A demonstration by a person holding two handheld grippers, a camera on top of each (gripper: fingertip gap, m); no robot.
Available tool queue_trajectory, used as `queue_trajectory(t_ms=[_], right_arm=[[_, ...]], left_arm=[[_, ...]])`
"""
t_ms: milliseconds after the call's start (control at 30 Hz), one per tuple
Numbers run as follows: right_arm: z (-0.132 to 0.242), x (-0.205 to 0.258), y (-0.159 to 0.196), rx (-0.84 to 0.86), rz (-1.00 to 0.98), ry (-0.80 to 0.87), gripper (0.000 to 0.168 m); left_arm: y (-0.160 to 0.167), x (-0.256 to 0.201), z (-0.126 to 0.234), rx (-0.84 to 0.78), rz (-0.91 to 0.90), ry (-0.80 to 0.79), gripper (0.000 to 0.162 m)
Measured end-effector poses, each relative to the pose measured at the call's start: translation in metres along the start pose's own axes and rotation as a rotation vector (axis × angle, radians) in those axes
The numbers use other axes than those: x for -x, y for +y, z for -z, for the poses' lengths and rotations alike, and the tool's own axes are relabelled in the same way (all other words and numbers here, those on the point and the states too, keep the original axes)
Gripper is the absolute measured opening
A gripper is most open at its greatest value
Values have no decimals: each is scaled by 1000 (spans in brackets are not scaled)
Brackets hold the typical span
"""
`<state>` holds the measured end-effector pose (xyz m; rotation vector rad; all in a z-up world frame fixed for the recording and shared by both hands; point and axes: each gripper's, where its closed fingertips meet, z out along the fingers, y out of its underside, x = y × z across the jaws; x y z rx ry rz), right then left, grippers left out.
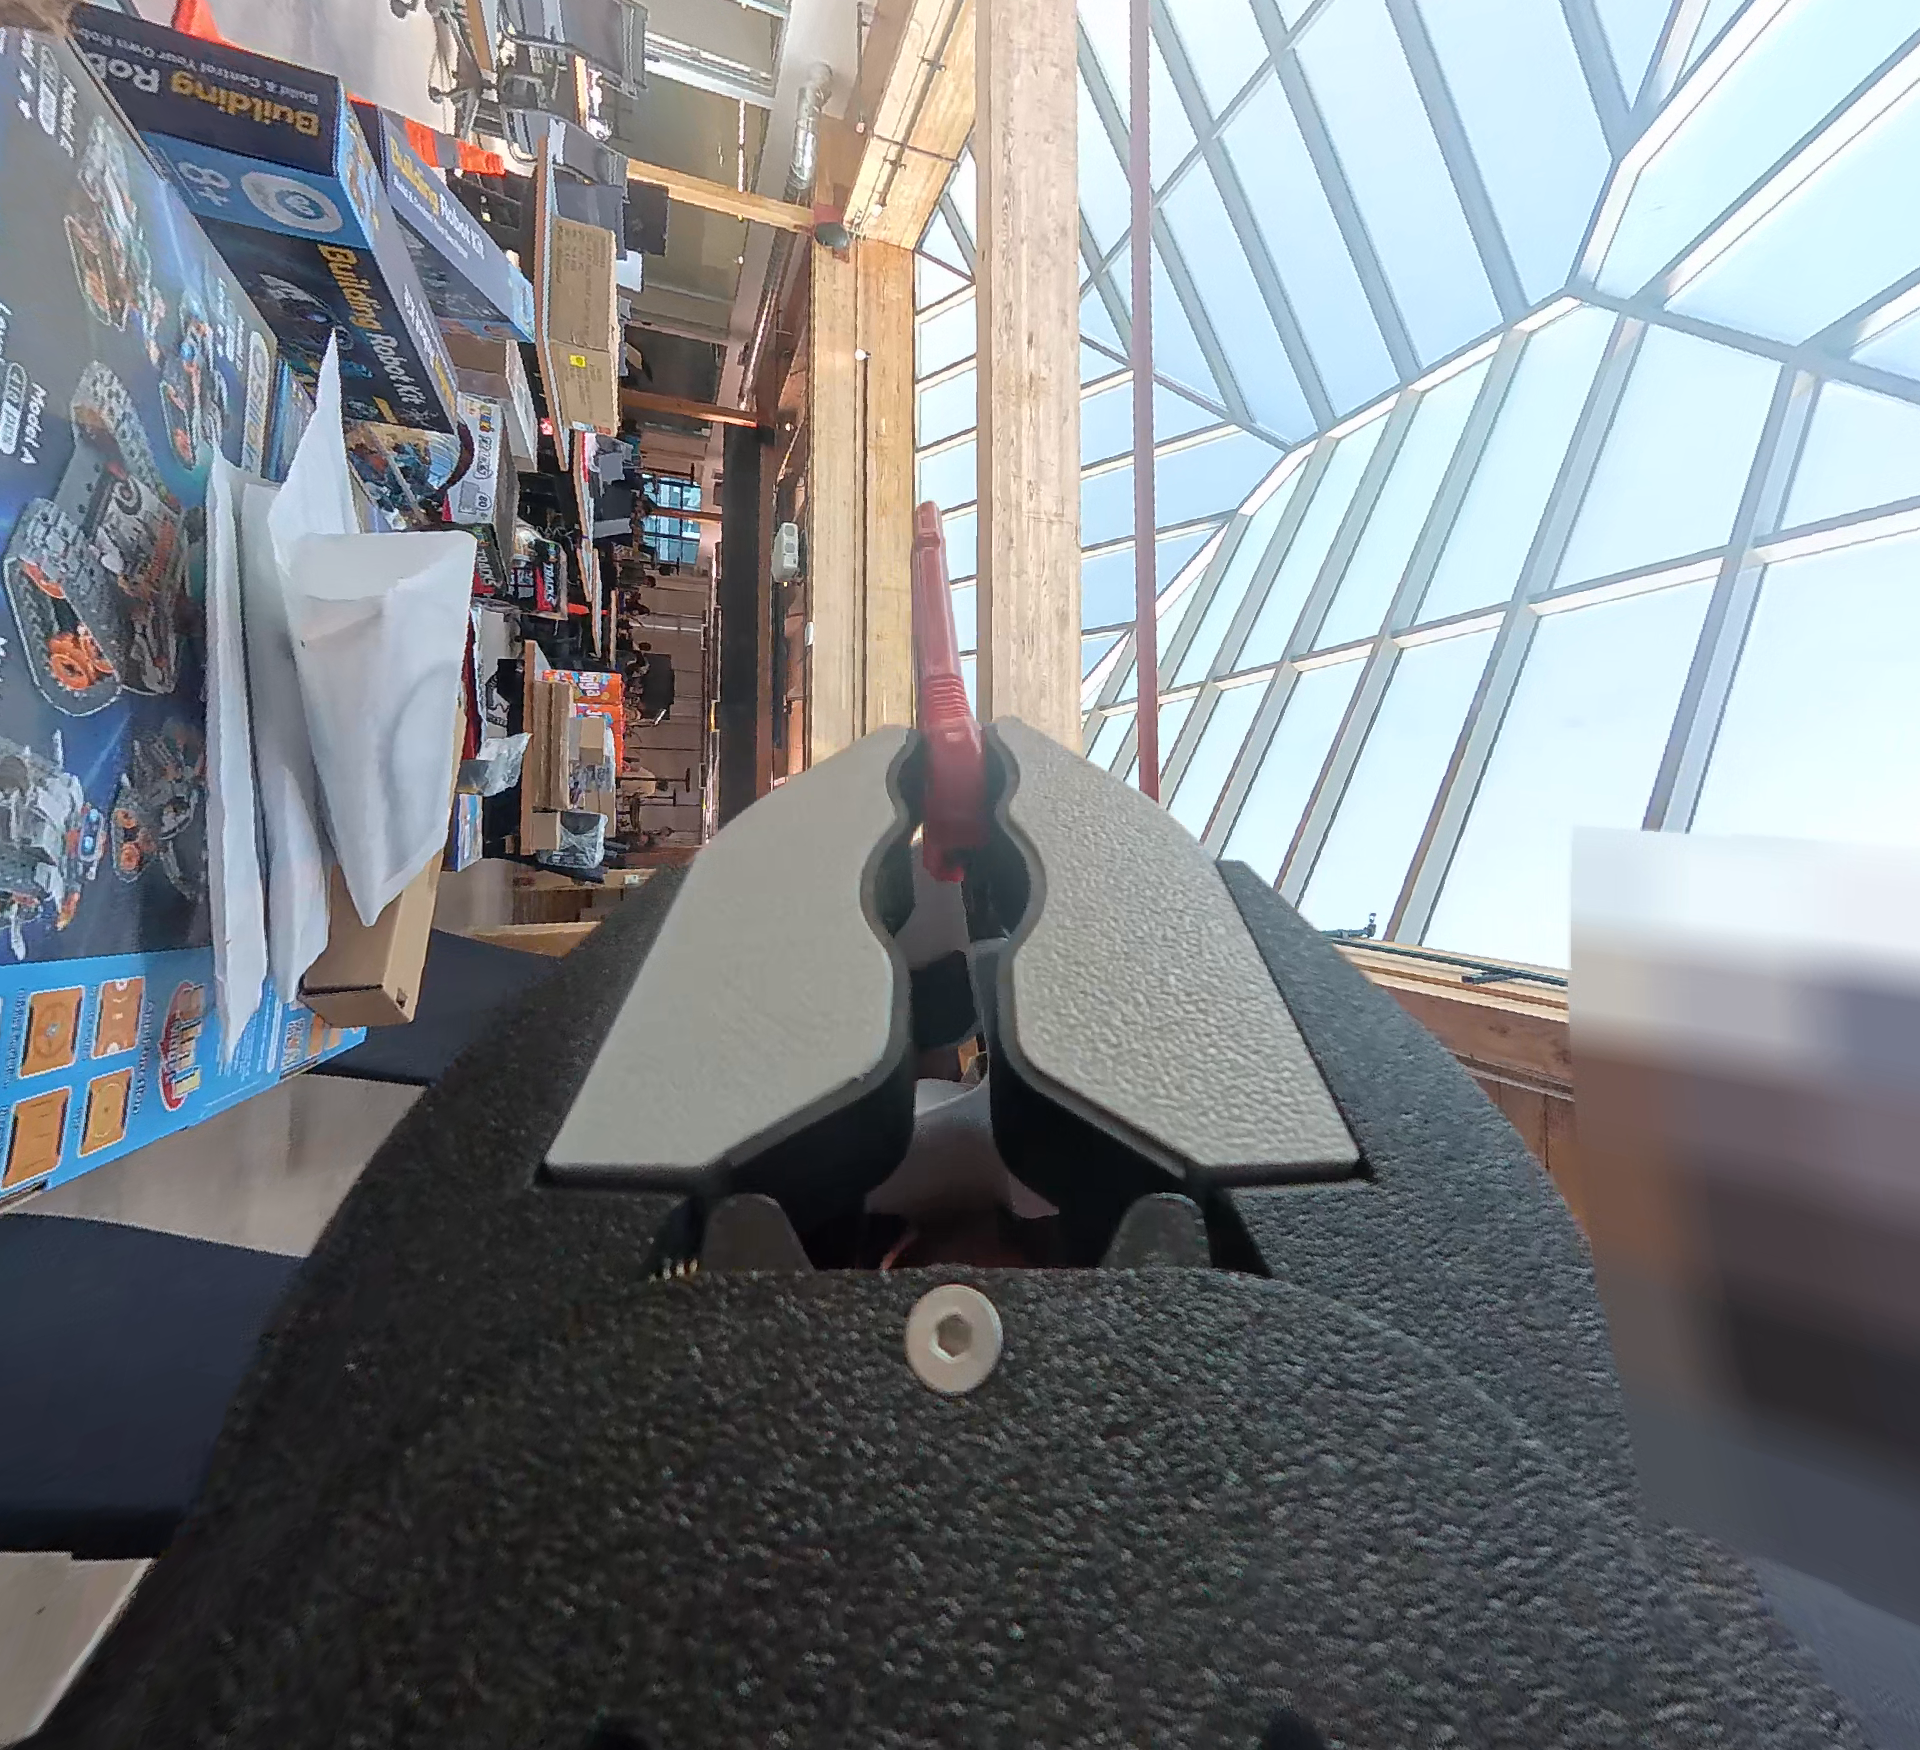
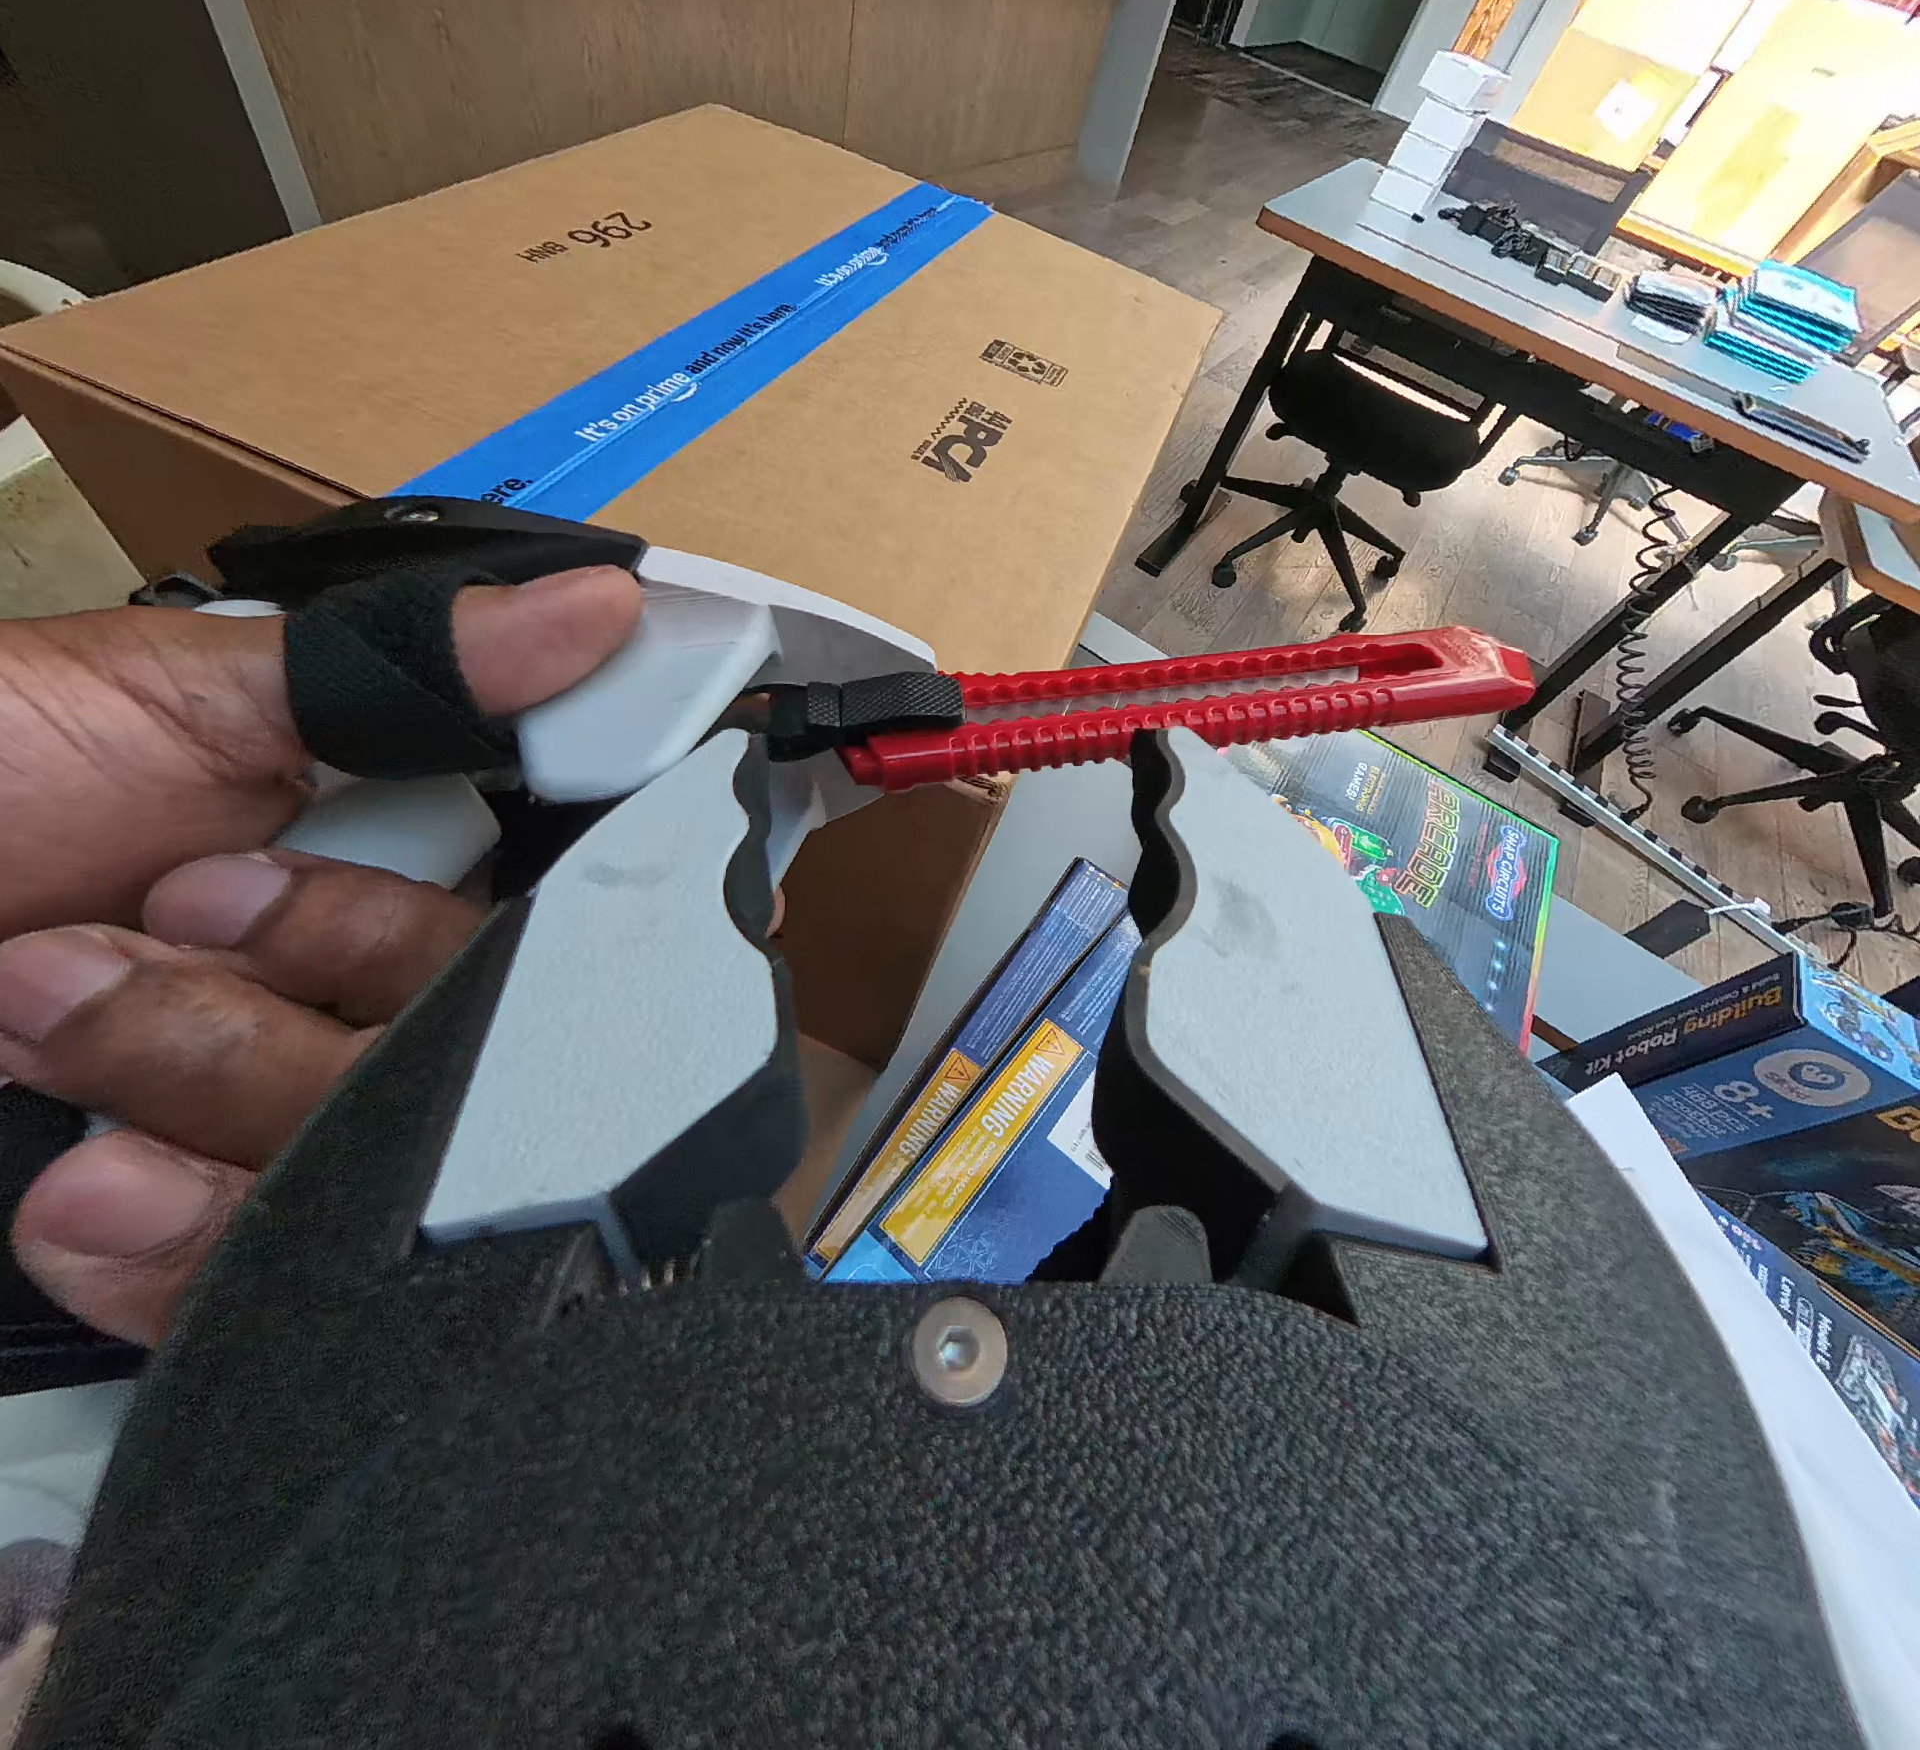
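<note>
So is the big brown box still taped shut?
Shut: the blue tape runs unbroken along the seam of the cardboard box, flaps flat.

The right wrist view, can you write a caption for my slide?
Open right gripper beneath a red plastic box cutter clamped by the left gripper, near a blue-taped brown cardboard box.

An open office or maker workspace is shown. Desks with black swivel chairs are set on a wood floor, and small electronics are laid out on them. Boxed robot kits and a taped cardboard box are stacked nearby. Timber posts and a glass roof are seen overhead.
</note>
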<state>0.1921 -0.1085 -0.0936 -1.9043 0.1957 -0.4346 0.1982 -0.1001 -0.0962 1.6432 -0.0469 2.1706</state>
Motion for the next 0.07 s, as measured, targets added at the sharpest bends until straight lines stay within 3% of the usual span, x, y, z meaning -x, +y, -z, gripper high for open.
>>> queue_trajectory(t_ms=[67], right_arm=[[0, -2, 0, -7, 5, 10, 67]], left_arm=[[2, 0, -1, 7, 5, 1, 10]])
